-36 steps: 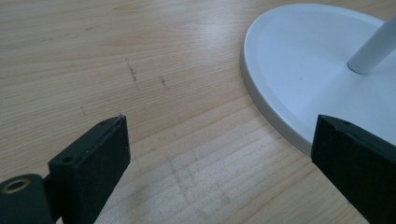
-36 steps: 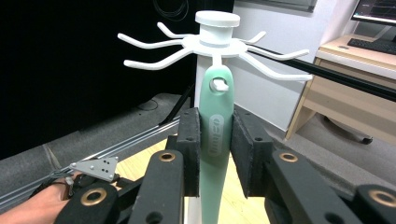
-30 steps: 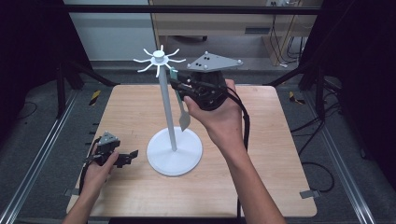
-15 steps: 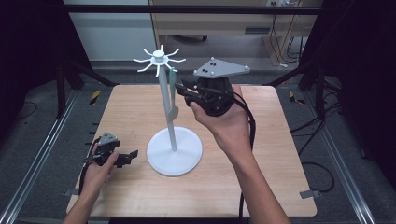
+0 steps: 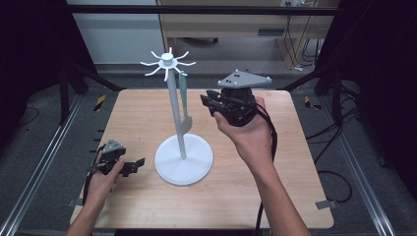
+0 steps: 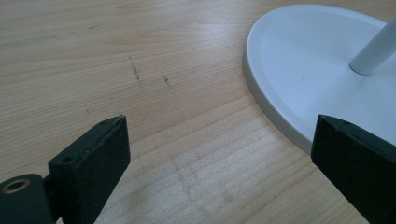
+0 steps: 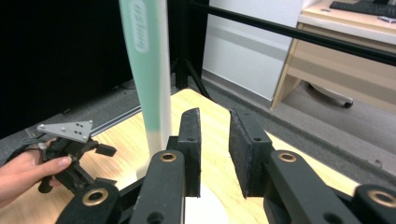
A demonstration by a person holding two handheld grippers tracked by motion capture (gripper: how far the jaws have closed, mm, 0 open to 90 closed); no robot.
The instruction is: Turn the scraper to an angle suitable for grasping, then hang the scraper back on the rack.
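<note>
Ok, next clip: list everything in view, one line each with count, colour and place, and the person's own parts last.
Table: one, light wood, centre of the high view.
Stand: one, white, round base mid-table, thin pole rising to a crown of curved hooks.
Hanging utensil: one, pale green and white, hangs from a hook beside the pole; exact type unclear.
Metal rails: two, grey, along the table's left and right sides.
Desk: one, beige, behind the table.
Left claw: one, black, open, low over the table left of the stand base.
Right claw: one, black, raised right of the pole, jaws slightly apart with nothing between them.
Hands: two, one on each claw.
</note>
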